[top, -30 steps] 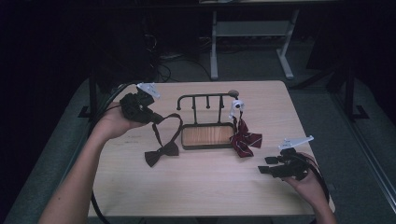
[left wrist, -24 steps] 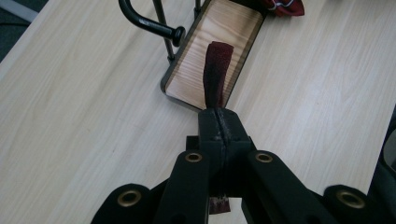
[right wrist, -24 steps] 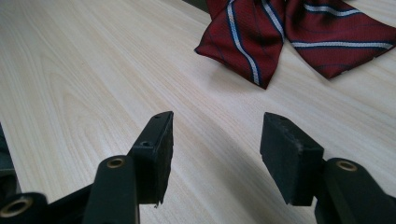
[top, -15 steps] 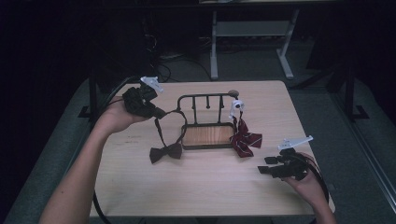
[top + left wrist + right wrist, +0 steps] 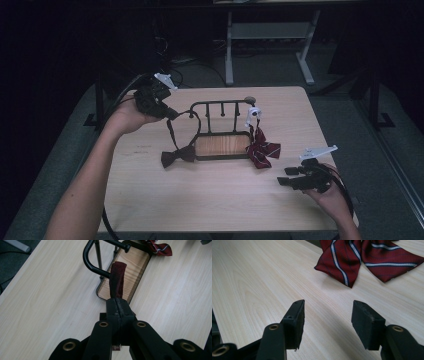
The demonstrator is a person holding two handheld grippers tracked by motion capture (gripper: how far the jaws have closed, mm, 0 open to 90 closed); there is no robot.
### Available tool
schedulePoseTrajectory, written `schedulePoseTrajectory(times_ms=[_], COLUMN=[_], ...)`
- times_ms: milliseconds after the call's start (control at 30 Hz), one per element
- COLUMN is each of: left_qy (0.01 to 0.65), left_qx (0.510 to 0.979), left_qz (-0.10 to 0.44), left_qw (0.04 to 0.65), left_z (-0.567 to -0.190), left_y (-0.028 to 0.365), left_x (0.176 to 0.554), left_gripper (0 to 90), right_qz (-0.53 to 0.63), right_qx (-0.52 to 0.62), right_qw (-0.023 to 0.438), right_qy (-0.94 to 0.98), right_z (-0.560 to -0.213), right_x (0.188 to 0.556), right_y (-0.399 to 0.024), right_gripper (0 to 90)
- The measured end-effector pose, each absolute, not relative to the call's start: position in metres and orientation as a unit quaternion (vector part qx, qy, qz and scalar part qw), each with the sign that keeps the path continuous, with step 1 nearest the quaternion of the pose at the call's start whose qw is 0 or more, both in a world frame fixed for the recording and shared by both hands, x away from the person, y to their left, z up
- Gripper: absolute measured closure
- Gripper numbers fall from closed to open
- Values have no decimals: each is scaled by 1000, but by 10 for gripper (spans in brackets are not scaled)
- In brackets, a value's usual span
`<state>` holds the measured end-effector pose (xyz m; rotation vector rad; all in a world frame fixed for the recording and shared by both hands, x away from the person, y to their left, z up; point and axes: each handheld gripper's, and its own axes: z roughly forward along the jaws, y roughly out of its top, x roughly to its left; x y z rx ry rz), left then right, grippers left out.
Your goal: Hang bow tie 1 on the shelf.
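Left gripper clenched on dark maroon strap of dark bow tie; bow itself lies on table, just beside left end of black metal rack. Right gripper released, jaws apart, low over table near striped red bow tie.

Each gripper was matt black. The left gripper had two thick arms with brass-ringed holes and scuffed, greyish pad faces. The right gripper bore blocky black pads on arms with the same brass eyelets. Both carried a pale grey three-cornered plate and a dark trailing cable. The person's forearms were unsleeved.
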<state>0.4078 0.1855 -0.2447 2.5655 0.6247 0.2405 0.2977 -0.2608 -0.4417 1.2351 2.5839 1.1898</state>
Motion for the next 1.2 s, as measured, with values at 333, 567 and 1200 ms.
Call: schedulePoseTrajectory(times_ms=[333, 567, 1200], left_qy=[242, 254, 265], left_qx=[936, 934, 938], left_qz=[88, 87, 93], left_qw=[239, 234, 205], left_z=[-248, -251, -256], left_y=[185, 186, 181], left_x=[417, 426, 437], left_gripper=[898, 897, 889], right_qz=[383, 383, 383], right_qx=[397, 399, 399], right_qw=[19, 17, 17], right_qy=[834, 833, 833], right_z=[-442, -442, -442], right_x=[298, 298, 298], right_y=[-261, -262, -262], right_gripper=[439, 439, 439])
